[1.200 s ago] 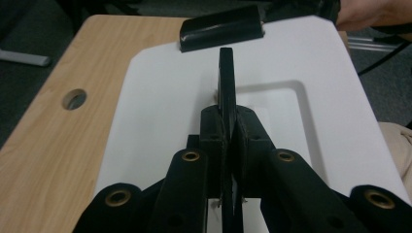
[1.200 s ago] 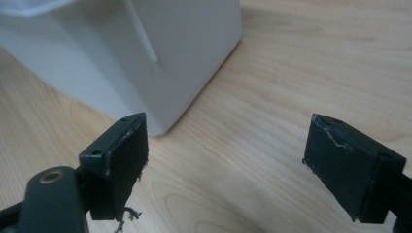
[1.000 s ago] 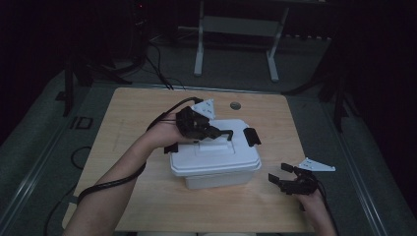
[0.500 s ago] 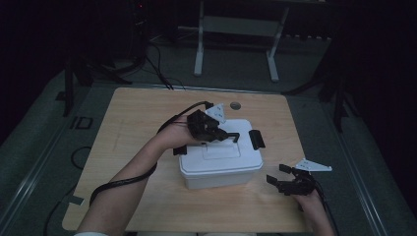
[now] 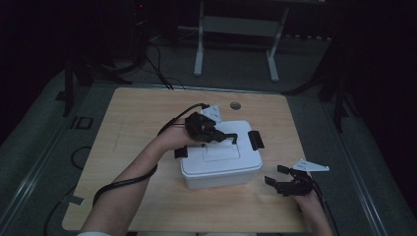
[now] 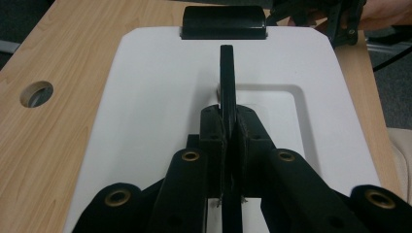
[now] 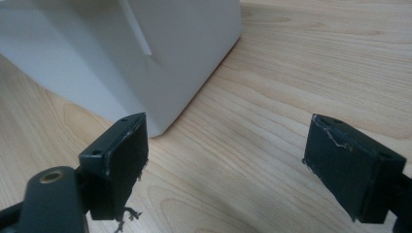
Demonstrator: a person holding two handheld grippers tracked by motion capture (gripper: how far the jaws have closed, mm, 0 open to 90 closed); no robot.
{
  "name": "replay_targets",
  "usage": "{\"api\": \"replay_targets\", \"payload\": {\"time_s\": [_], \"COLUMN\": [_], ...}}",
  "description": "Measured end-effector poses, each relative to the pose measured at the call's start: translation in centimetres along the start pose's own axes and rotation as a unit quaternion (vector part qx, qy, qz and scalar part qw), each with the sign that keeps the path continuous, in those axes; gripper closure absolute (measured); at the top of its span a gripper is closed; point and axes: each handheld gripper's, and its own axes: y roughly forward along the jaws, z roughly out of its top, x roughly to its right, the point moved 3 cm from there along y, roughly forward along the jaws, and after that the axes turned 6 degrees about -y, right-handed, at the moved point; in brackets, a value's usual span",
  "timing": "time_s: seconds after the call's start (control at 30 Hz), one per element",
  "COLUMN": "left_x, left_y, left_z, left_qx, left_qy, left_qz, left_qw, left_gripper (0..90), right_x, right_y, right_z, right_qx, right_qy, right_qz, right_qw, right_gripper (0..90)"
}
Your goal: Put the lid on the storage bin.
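Observation:
A white plastic box [image 5: 219, 167] with a lid [image 6: 145, 87] stands mid-table. Its thin black handle [image 6: 227, 77] stands up from the lid's recess. My left gripper [image 6: 231, 131] is shut on this handle, and in the high view the left gripper [image 5: 216, 133] reaches over the lid from the left. Black latches sit at the lid's right end [image 5: 255, 140] and left end [image 5: 182, 152]. My right gripper [image 5: 275, 176] rests low on the table just right of the box, open. In the right gripper view the gripper [image 7: 228, 165] has bare wood between its pads, and the box's corner [image 7: 145, 48] is close ahead.
The wooden table [image 5: 137, 118] has a round cable hole [image 5: 235, 105] behind the box. A black cable [image 5: 128, 182] trails from the left gripper along the forearm. Dark floor and a metal stand [image 5: 236, 29] lie beyond the far edge.
The left gripper, holding the handle, has drifted right and slightly nearer, and the box has shifted a little with it. The right gripper has barely moved.

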Motion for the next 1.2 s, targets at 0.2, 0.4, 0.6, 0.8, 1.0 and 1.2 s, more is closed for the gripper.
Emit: {"api": "replay_targets", "payload": {"time_s": [0.2,0.4,0.6,0.8,1.0,1.2], "left_x": [-0.7,-0.9,-1.5,-1.4,-1.2,-1.4], "left_y": [0.1,-0.3,-1.5,-3.0,-4.9,-6.8], "left_z": [-0.1,-0.2,-0.5,-1.7,-3.3,-5.5], "left_qx": [0.005,0.017,0.037,0.069,0.105,0.112], "left_qy": [-0.016,-0.018,-0.061,-0.071,-0.081,-0.092], "left_qz": [-0.001,0.029,0.042,0.056,0.075,0.093], "left_qw": [0.9999,0.9993,0.9966,0.9935,0.9884,0.9851], "left_gripper": [81.4,59.0,28.7,14.1,14.1,14.0], "right_x": [-0.1,-0.1,-0.1,-0.1,-0.1,-0.2], "right_y": [0.1,0.2,0.2,0.2,0.2,0.3], "right_z": [0.0,-0.1,-0.2,-0.2,-0.3,-0.4], "right_qx": [-0.003,-0.004,-0.007,-0.007,-0.010,-0.013], "right_qy": [0.002,0.001,0.002,0.002,0.003,0.003], "right_qz": [0.000,0.003,0.005,0.005,0.003,0.003], "right_qw": [1.0000,1.0000,1.0000,1.0000,0.9999,0.9999], "right_gripper": [15.7,15.7,15.6,15.7,15.7,15.6]}}
